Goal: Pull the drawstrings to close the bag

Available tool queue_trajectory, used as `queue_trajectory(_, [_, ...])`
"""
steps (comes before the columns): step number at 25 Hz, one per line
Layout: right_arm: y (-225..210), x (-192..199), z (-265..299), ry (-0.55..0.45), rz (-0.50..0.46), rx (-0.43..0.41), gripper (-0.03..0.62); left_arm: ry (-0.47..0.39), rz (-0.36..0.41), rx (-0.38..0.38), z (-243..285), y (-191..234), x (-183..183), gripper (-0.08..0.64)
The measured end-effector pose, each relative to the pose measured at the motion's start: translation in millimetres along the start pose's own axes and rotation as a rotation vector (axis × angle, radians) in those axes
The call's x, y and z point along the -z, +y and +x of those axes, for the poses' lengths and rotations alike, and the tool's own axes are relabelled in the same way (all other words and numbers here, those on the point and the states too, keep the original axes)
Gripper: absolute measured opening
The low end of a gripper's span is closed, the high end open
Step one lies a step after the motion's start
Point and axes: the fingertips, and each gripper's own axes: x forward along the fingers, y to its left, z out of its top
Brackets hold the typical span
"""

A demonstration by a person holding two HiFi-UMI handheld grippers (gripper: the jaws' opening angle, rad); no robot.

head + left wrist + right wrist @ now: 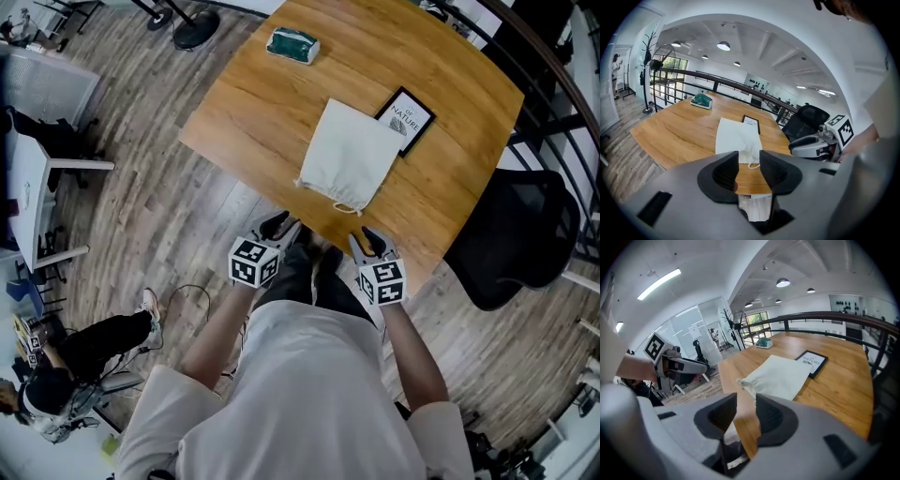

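Cream bag (349, 155) mid-frame on bench (246, 101); left gripper (277, 226), right gripper (368, 240) jaws apart, empty; best pinch cord loop (345, 207), pull outward.

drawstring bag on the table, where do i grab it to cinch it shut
Take the cord loop at the mouth of the bag, coming in low over the near edge of the table: the bag lies flat, mouth toward that edge.
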Motion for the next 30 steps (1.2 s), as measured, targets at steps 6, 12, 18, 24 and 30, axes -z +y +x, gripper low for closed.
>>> queue_trajectory(6, [-2,13,31,0.051,0.029,0.019,0.114,0.060,-0.006,0.034,27,27,12,0.132])
queue_trajectory(12, [-6,24,65,0.087,0.073,0.043,0.114,0.135,0.006,0.030,59,52,32,0.129])
queue_trajectory(18, [-11,42,99,0.130,0.166,0.059,0.114,0.205,-0.033,0.008,84,70,49,0.127])
queue_trajectory(24, [-23,49,127,0.134,0.296,0.095,0.114,0.239,-0.066,-0.016,104,84,56,0.129])
queue_trajectory(30, [-34,60,147,0.155,0.487,0.158,0.114,0.255,-0.092,-0.033,116,90,58,0.129])
